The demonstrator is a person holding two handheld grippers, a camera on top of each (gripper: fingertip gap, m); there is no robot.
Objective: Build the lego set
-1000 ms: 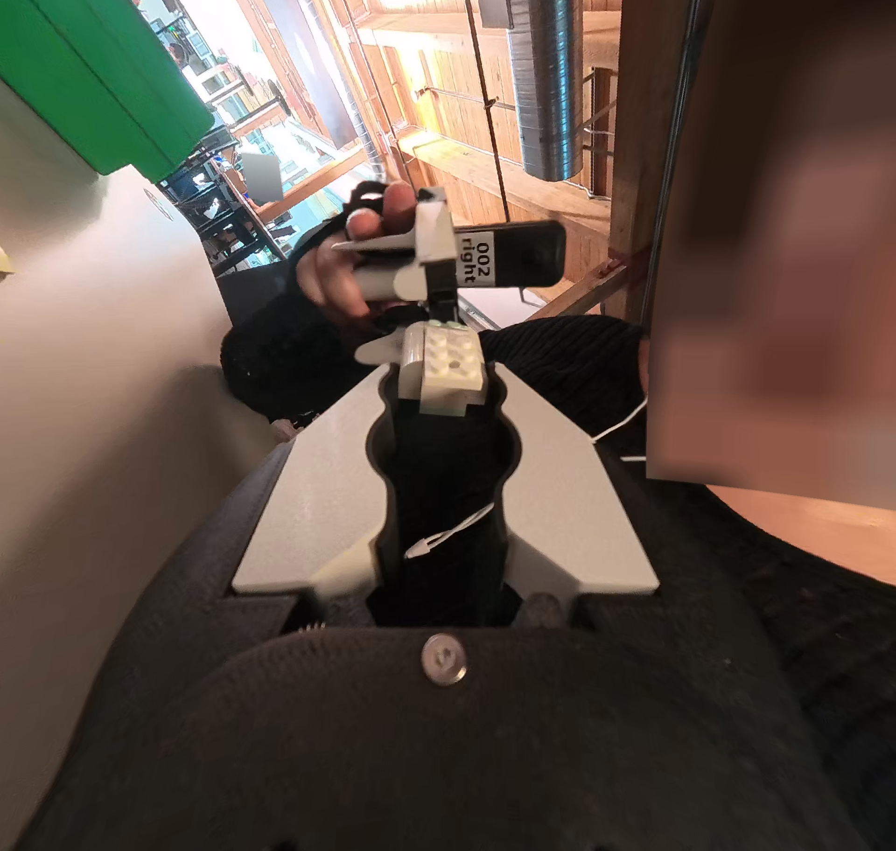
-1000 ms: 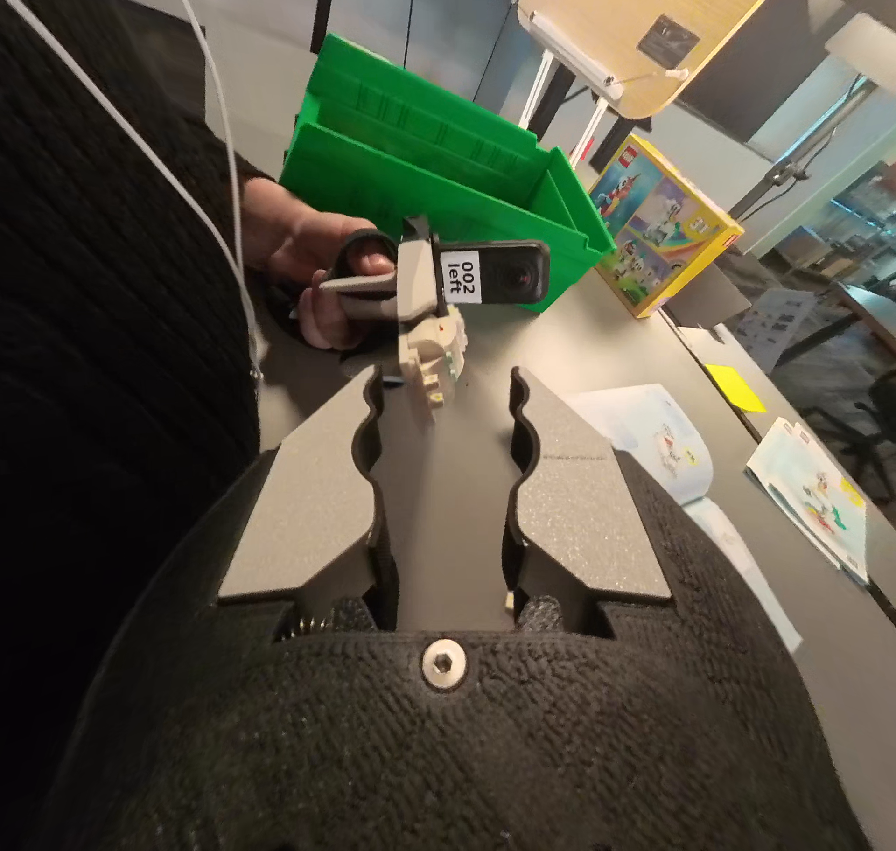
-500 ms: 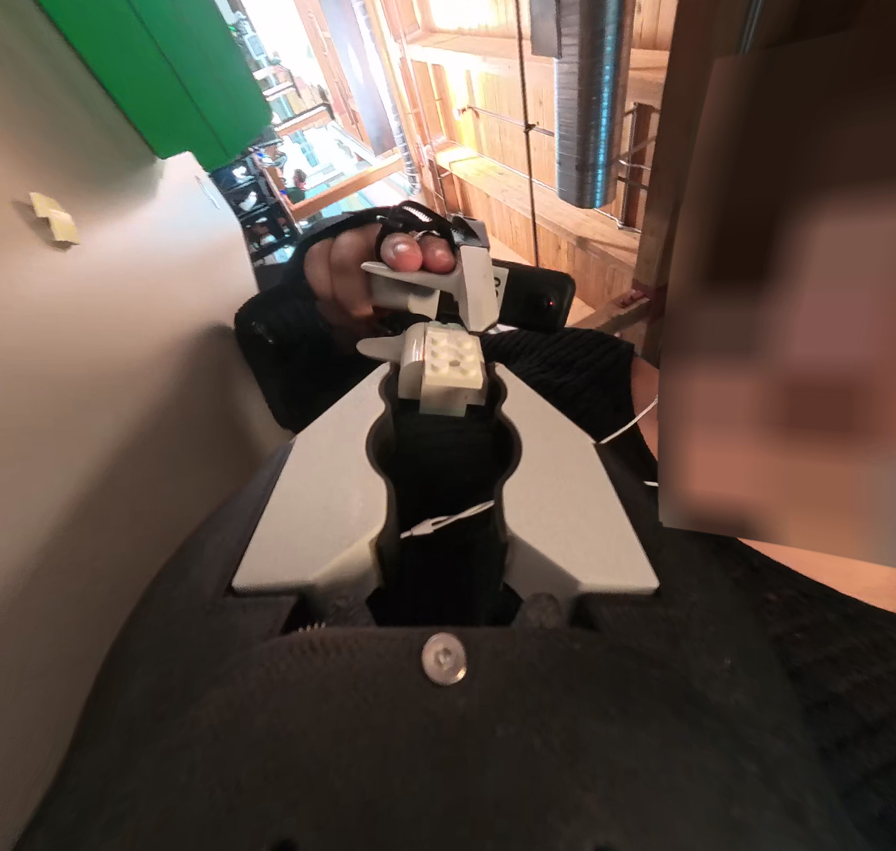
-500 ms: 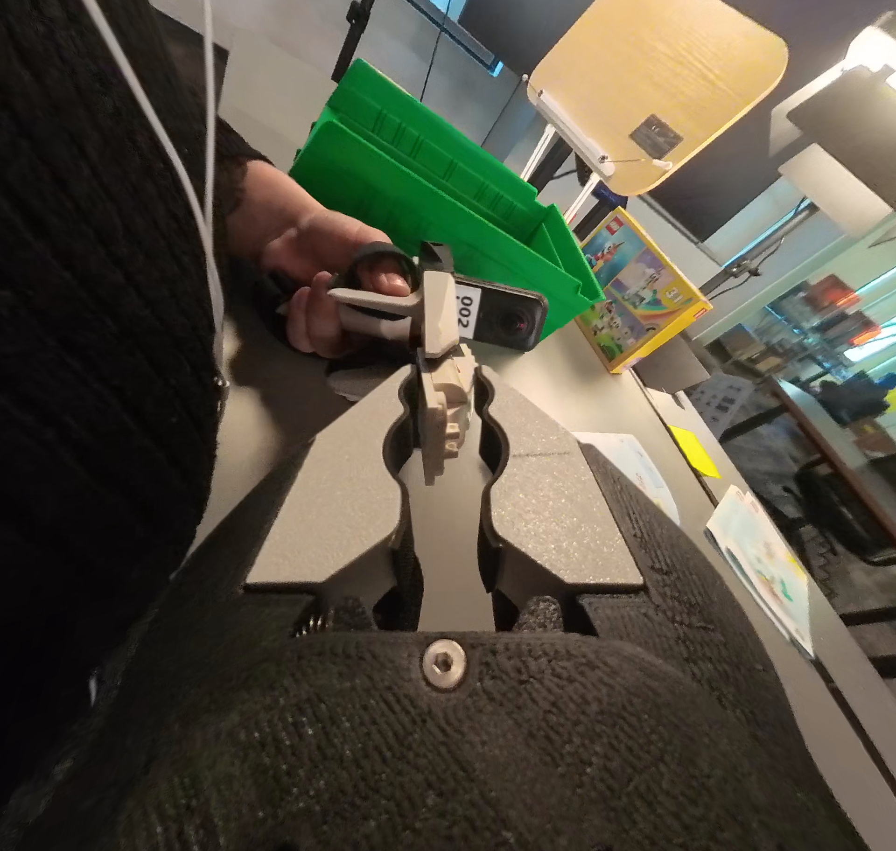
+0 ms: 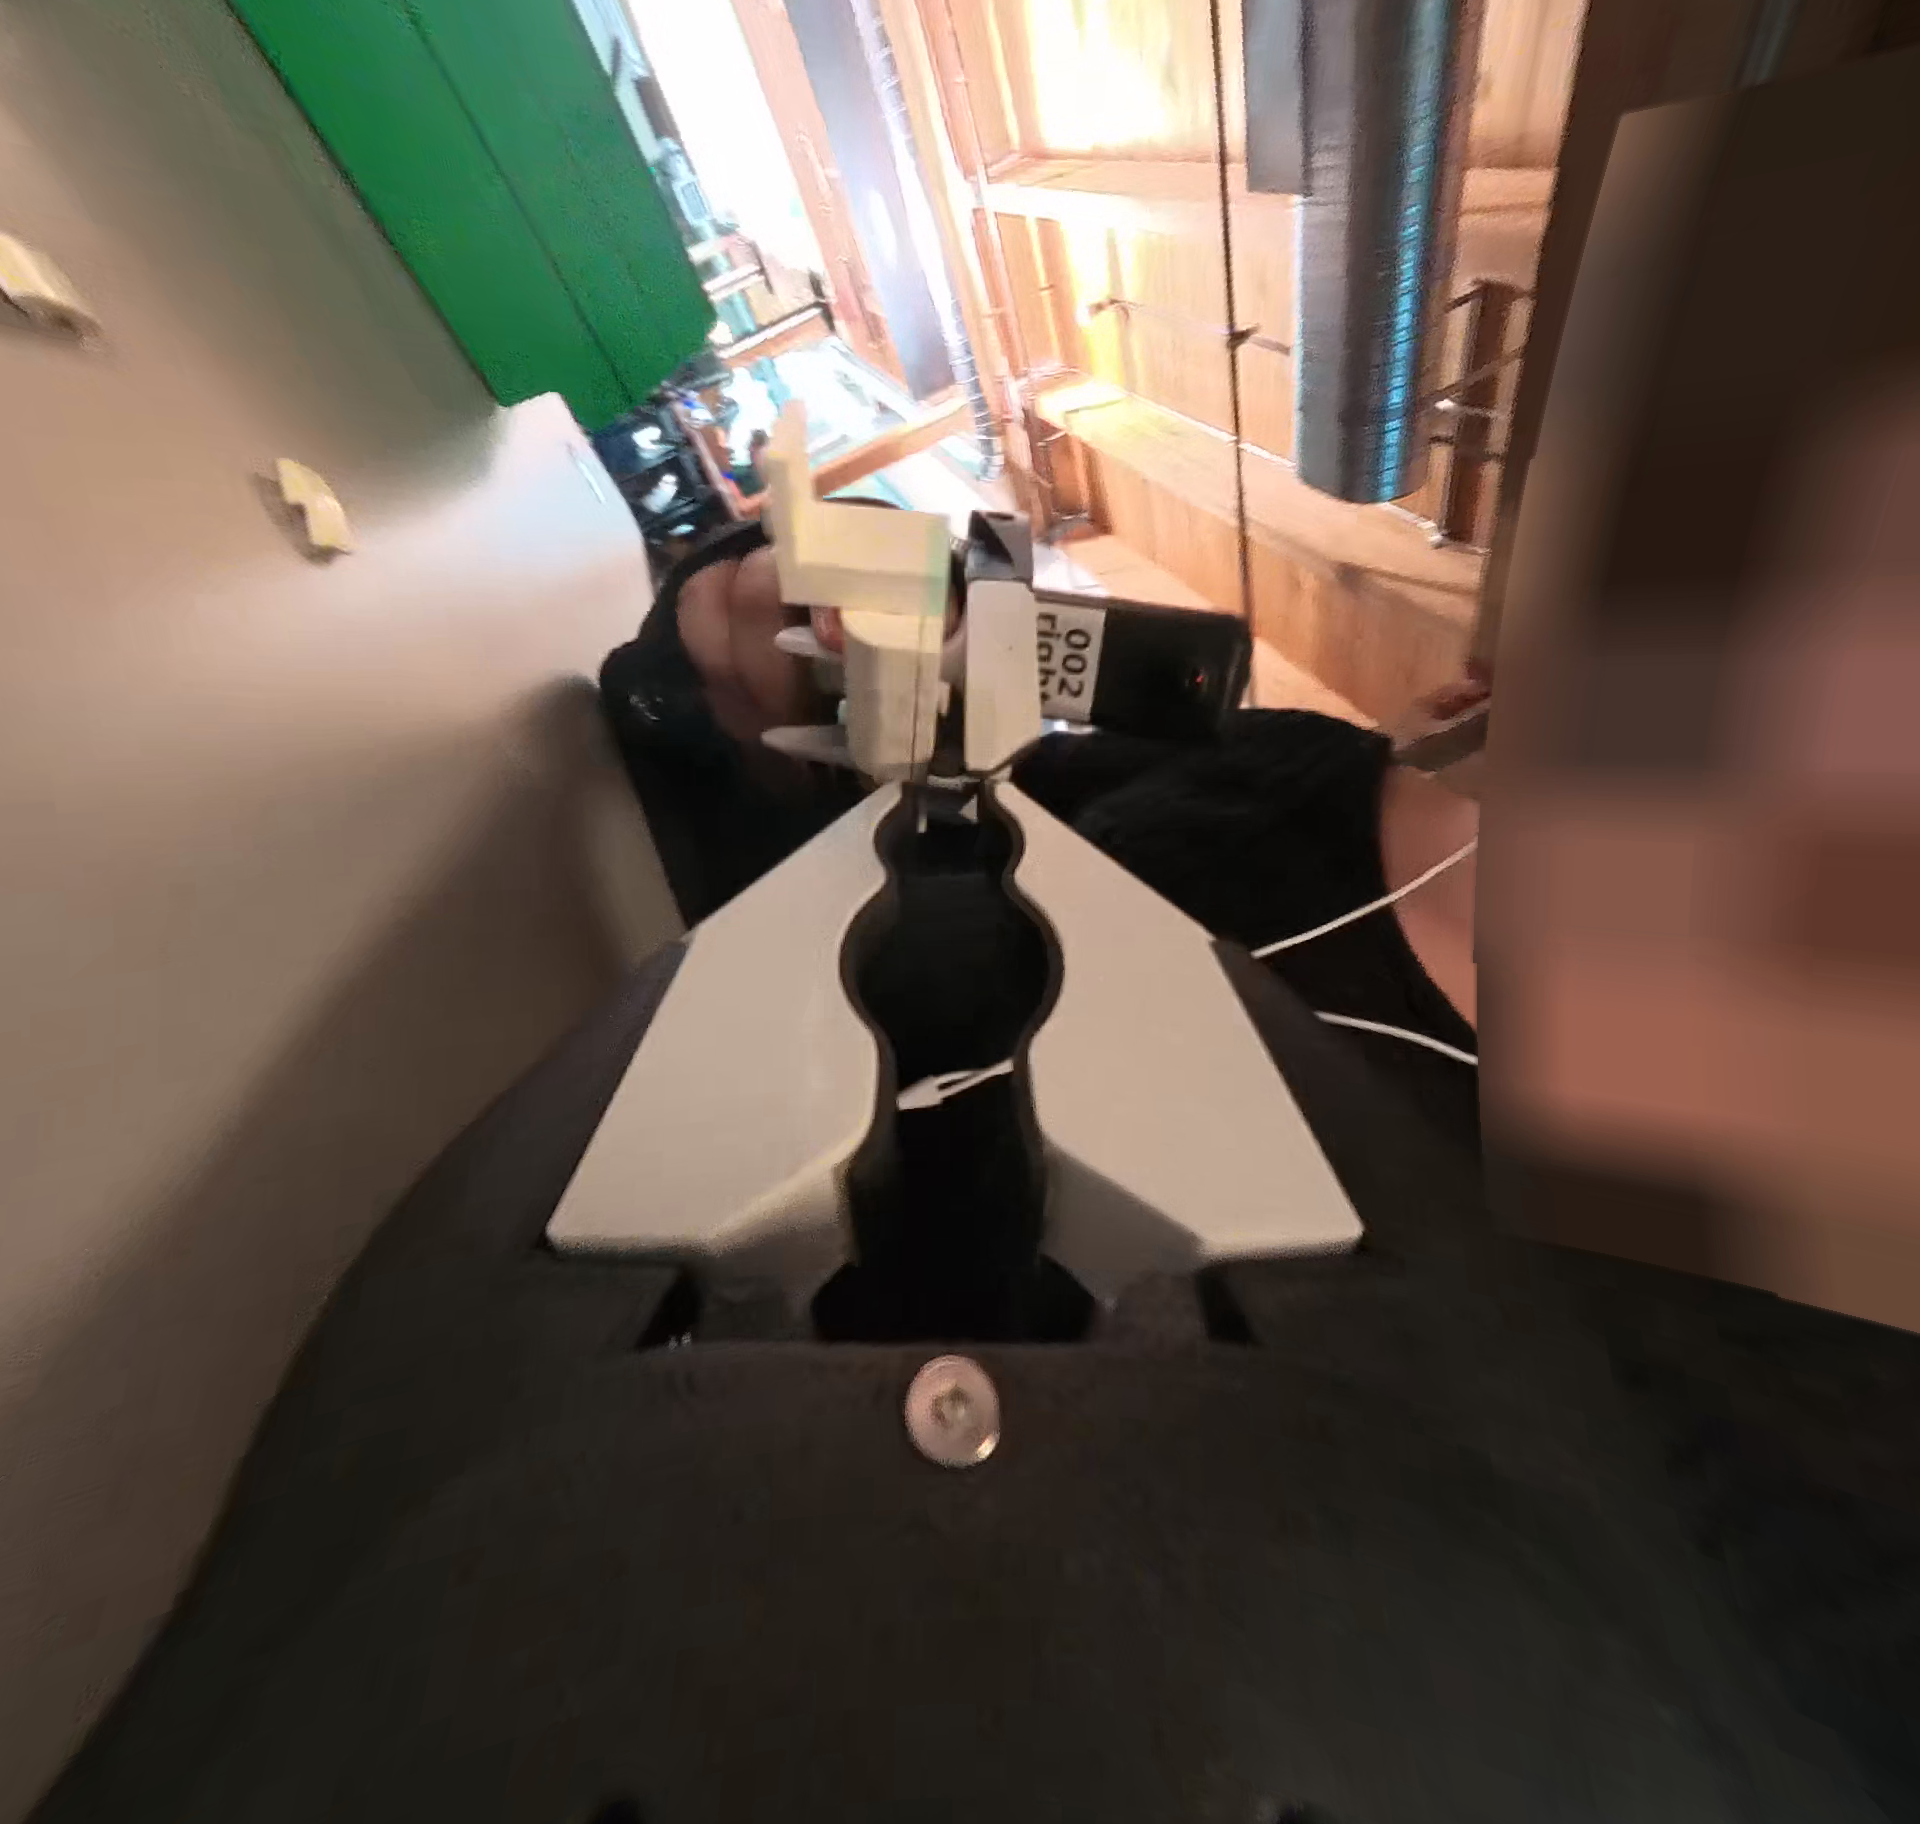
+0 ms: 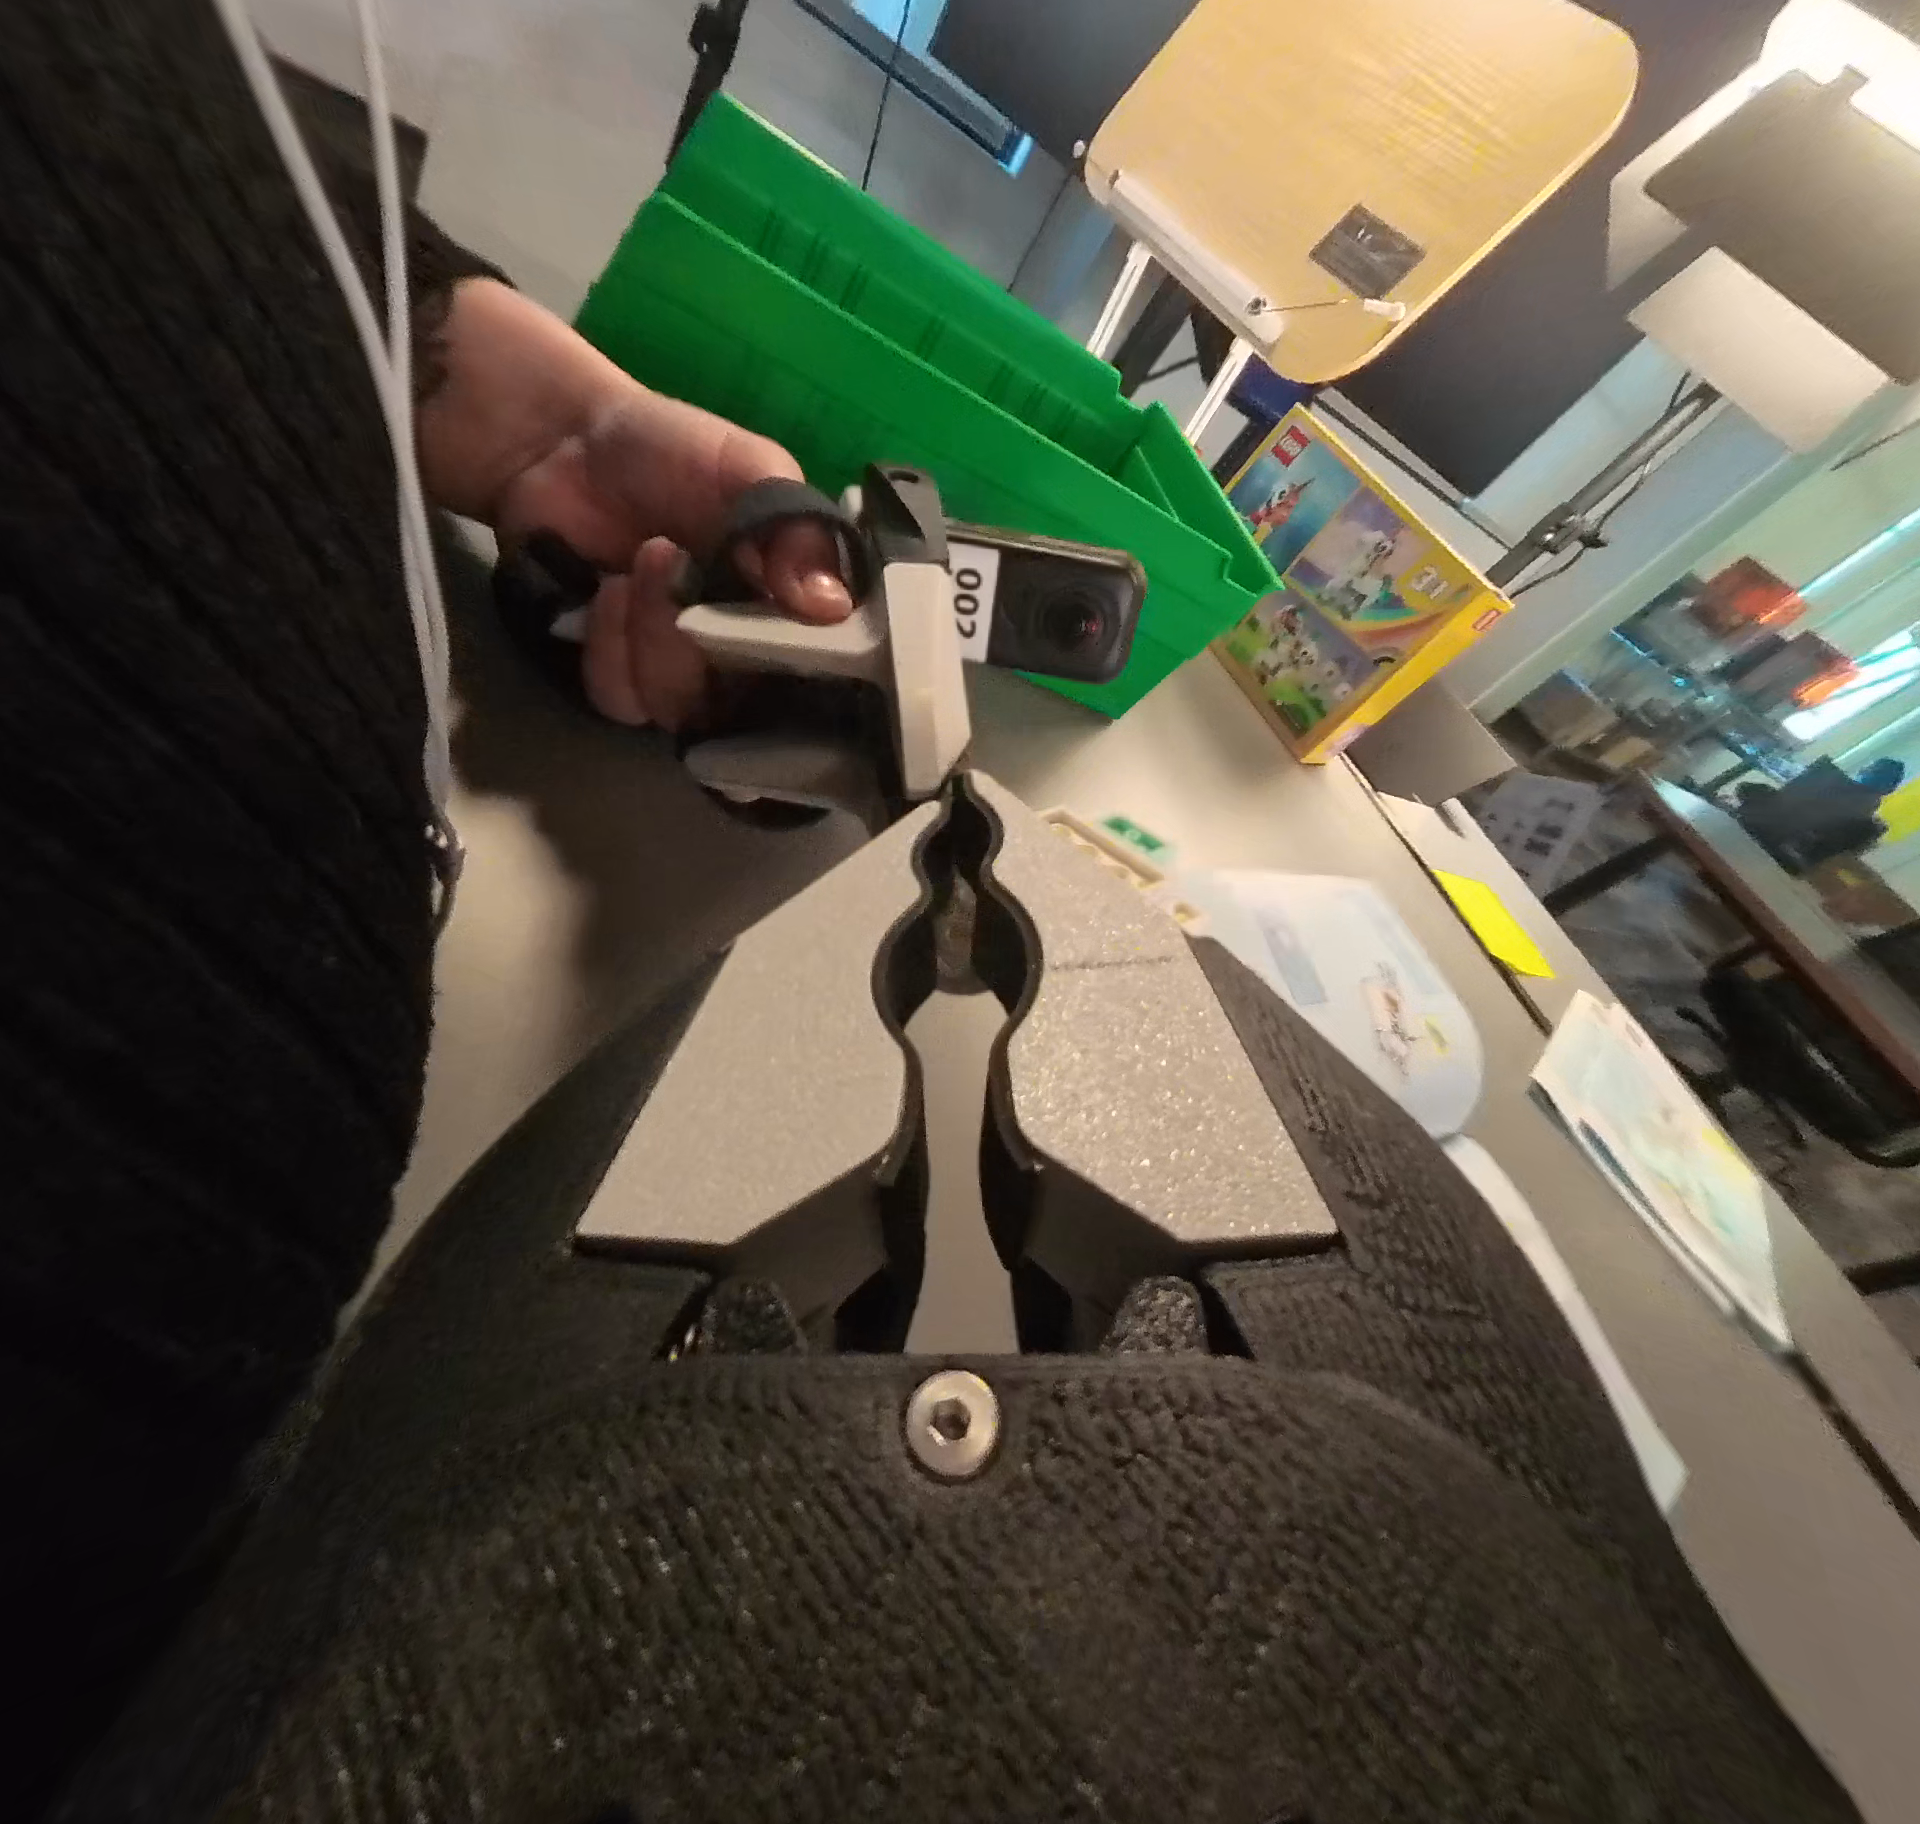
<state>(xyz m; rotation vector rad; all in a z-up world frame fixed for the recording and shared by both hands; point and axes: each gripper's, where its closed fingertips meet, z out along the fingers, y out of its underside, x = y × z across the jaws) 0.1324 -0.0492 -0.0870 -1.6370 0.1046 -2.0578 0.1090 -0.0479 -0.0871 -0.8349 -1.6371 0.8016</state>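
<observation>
On the grey table (image 6: 1195, 766) in front of you, the biggest thing is the green bin (image 6: 883, 351), standing at the far side. Just beside its near corner is the yellow box (image 6: 1351, 590). Nearer you, an open booklet (image 6: 1351, 985) lies flat, with a second booklet (image 6: 1662, 1172) well off to its right by the table edge.

Your two grippers meet tip to tip above the table, close to your chest. Your left hand (image 6: 623, 486) holds the left gripper (image 5: 940, 803) with one finger through its black loop. Its jaws are drawn in to a sliver. They appear to pinch the thin lower edge of the build (image 5: 862, 579), though blur softens that contact. Your right hand (image 5: 748, 631) holds the right gripper (image 6: 961, 803), whose tips are pressed together. A small blurred bit shows in the hollow between its jaws, and you cannot tell what it is.

The build is cream-white and stepped. It stands up off the left gripper's tips, clear of the table and just in front of the right gripper. In the right wrist view only a studded edge with a green patch peeks out behind that gripper's right jaw.

A yellow note (image 6: 1491, 927) lies between the booklets and the far edge. One loose pale piece (image 5: 307, 517) rests on the table near the bin.
</observation>
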